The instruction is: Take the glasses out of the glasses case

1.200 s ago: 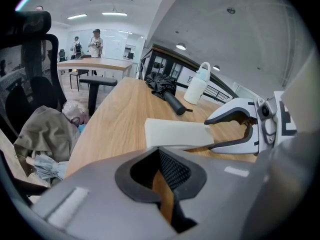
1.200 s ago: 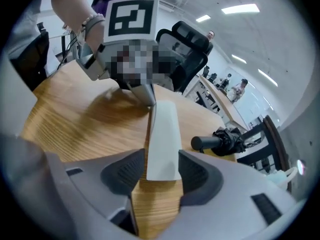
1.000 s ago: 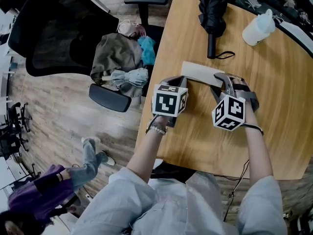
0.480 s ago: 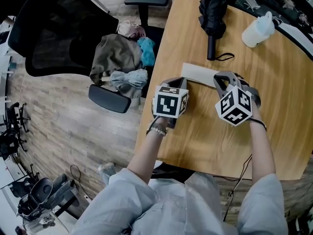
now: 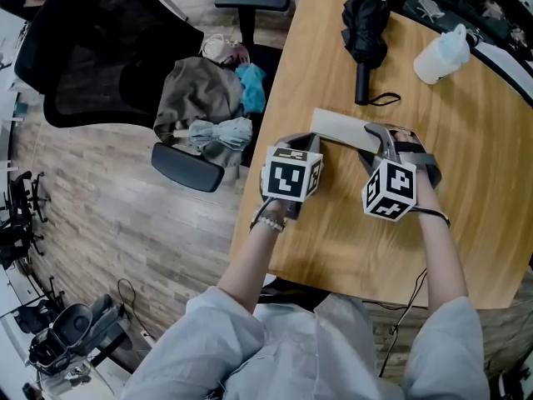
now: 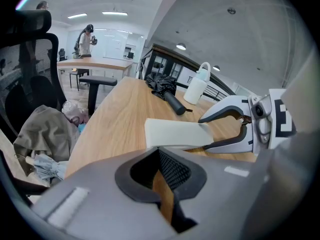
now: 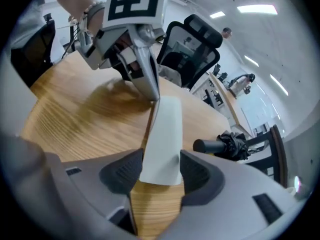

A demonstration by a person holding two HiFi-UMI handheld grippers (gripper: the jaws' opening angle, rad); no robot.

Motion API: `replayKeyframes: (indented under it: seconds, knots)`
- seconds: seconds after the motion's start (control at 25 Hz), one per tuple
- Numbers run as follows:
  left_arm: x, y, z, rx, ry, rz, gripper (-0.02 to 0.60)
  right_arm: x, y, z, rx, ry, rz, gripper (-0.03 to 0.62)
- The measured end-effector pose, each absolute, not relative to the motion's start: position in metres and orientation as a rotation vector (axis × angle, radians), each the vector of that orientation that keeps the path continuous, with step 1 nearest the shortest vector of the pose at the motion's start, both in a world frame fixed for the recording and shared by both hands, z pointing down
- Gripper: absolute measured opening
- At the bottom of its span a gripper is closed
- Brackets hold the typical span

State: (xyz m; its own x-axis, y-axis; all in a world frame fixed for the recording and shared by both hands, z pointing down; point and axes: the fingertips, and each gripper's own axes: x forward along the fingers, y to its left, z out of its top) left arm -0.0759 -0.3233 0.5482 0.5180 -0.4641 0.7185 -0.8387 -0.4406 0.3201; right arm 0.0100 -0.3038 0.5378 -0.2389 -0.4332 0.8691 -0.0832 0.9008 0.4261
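A pale flat glasses case (image 5: 341, 127) lies on the light wooden table (image 5: 333, 248), its long side running left to right, a little nearer the table's left edge than its middle. No open seam or lid shows in any view. What it holds cannot be seen.

The right gripper (image 7: 160, 171) has its two dark ribbed pads on either side of the case's right end and is pinching it there. In the right gripper view the pale slab fills the gap between the pads and reaches away across the wood. The left gripper (image 5: 301, 140) sits at the case's left end. Its jaws are pressed nearly together with only a thin strip of table showing between them and nothing in that slit. Their tips meet the left end of the case. The case rests flat on the table between the two grippers.

Farther off on the table lies a black folded umbrella (image 5: 361, 23), handle pointing toward the case but well apart from it. To its right, near the table's far right edge, stands a white plastic bottle (image 5: 440, 50), upright; its contents cannot be made out.

Left of the table, a black mesh office chair (image 5: 92, 57) carries a heap of grey and blue clothing (image 5: 204, 98) on its seat.
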Motion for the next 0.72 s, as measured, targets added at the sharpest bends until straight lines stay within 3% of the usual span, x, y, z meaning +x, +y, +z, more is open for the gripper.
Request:
replayKeyframes:
  seconds: [0.72]
  knots:
    - [-0.076, -0.323, 0.55, 2.091, -1.062, 0.724, 0.003, 0.013, -0.316, 0.521, 0.306, -1.924, -0.064, 0.2]
